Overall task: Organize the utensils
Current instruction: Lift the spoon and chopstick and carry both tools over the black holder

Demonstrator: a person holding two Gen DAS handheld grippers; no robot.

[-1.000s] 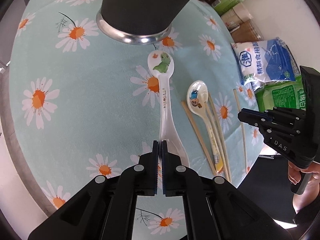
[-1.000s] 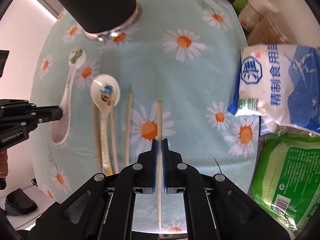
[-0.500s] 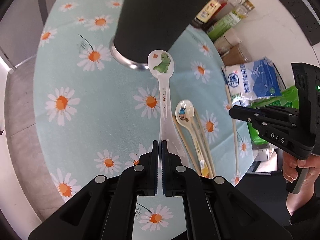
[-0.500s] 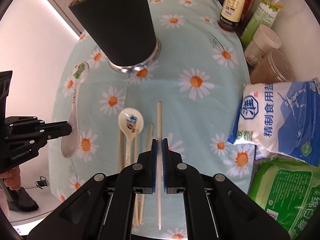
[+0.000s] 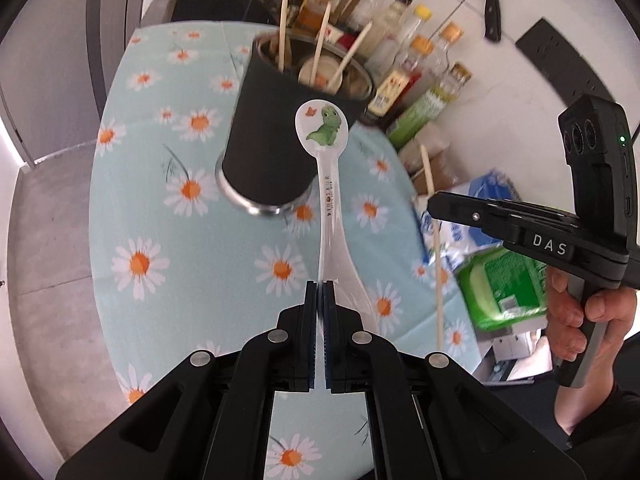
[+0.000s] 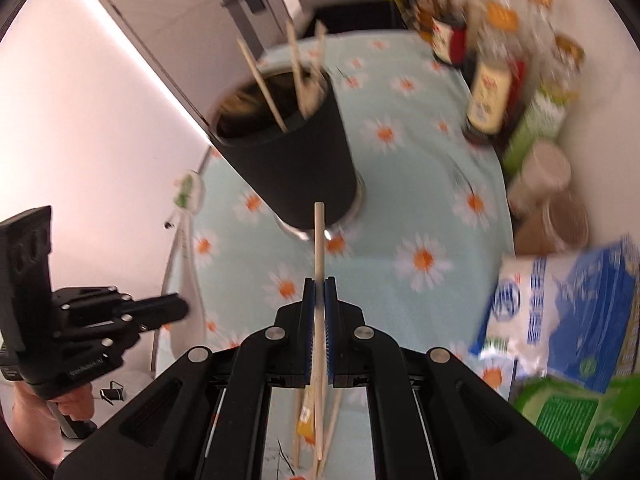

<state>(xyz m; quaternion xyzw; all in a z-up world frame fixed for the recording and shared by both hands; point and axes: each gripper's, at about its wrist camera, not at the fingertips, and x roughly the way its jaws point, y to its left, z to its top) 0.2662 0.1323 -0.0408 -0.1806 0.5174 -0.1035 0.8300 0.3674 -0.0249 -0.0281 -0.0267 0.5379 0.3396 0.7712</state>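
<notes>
Left gripper [image 5: 320, 292]: we saw it clamped on one glossy white spoon [image 5: 325, 184] with a dinosaur print, held in front of the holder.
Right gripper [image 6: 319, 292]: pinched one slim wooden chopstick [image 6: 319, 248], pointing at the holder.
Holder [image 6: 288, 152]: one black cylinder with a steel base; we counted three chopsticks inside.
Tablecloth [image 5: 168, 216]: daisy-printed, under the holder.

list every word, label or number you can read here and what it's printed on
"DAS": white letters on the side of the right gripper, seen from the left wrist view.
"DINOSAUR": small letters down the handle of the dinosaur spoon, held in the left gripper.
Left gripper body lettering in the right wrist view: too blurred.
Blue and white bag, green packet, bottles: print too blurred to read.
</notes>
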